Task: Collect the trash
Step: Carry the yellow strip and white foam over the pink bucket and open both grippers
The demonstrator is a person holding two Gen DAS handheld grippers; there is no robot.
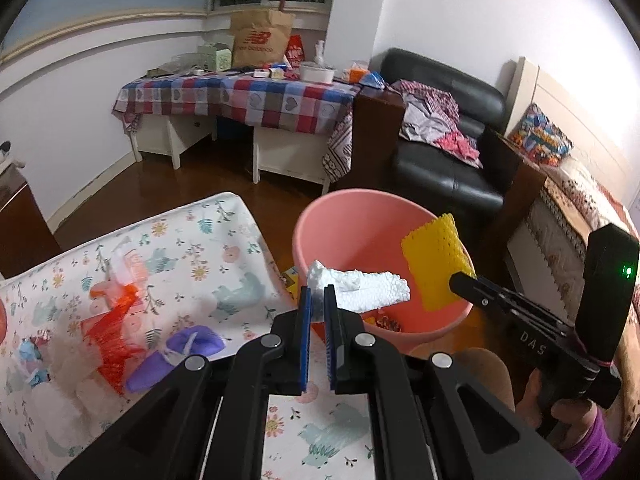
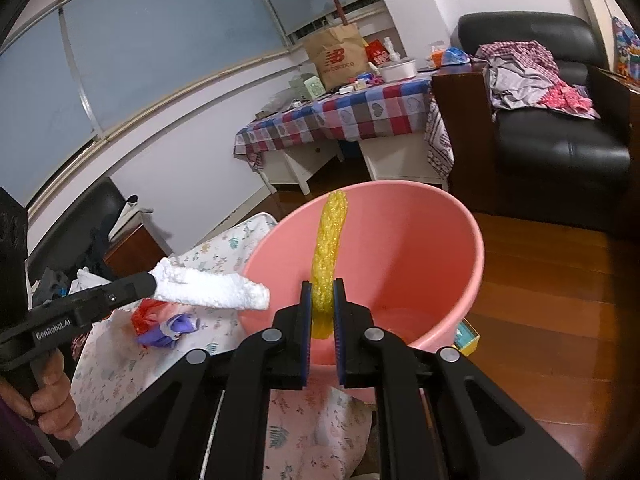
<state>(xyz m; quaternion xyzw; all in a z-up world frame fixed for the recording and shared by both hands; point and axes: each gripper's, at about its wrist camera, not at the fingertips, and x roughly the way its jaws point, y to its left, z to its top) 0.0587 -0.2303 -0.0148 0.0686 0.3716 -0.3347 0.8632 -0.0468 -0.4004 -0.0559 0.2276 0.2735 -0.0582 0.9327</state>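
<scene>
Holding two scraps over one pink bucket [image 1: 352, 220]: foam chunk [image 1: 360, 286], yellow mesh [image 1: 436, 260].

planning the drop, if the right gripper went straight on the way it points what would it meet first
Probably the inner wall of the pink bucket: the right gripper, shut on the yellow foam net, points into its open mouth. Depth is unclear, but nothing else seems to lie ahead.

White foam chunk [image 1: 360, 286] in left hand-held gripper [image 1: 319, 300] over pink bucket [image 1: 340, 220].
</scene>
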